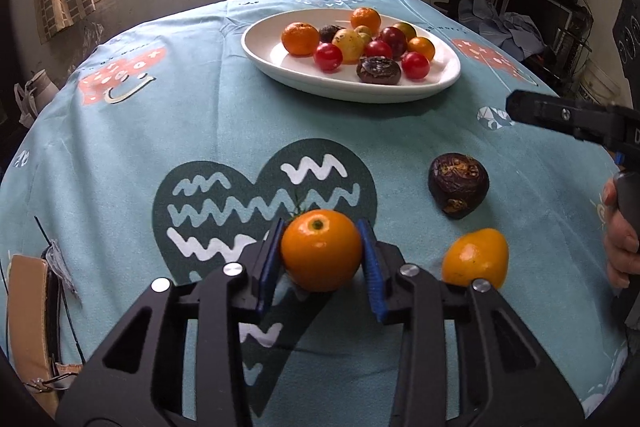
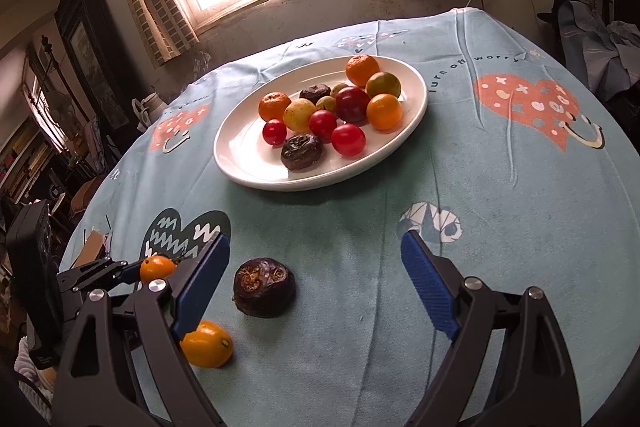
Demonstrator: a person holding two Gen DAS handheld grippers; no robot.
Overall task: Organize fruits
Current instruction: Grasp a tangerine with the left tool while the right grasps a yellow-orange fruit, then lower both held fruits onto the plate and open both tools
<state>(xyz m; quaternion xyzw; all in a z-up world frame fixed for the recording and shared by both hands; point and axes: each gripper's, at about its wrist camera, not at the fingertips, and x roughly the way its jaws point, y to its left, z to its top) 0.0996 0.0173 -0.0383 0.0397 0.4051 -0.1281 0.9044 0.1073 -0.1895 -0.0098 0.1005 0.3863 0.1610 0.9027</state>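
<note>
My left gripper is shut on a round orange fruit, its blue pads pressing both sides just above the teal cloth; in the right wrist view that fruit shows in the left gripper. A second orange fruit and a dark wrinkled fruit lie loose on the cloth. The white oval plate holds several red, orange, yellow and dark fruits. My right gripper is open over the cloth, with the dark fruit near its left finger, untouched.
The round table carries a teal cloth with heart prints. A brown strap-like object hangs at its left edge. A person's hand grips the right tool. Window and curtains stand behind; cluttered shelves and clothes are at the right.
</note>
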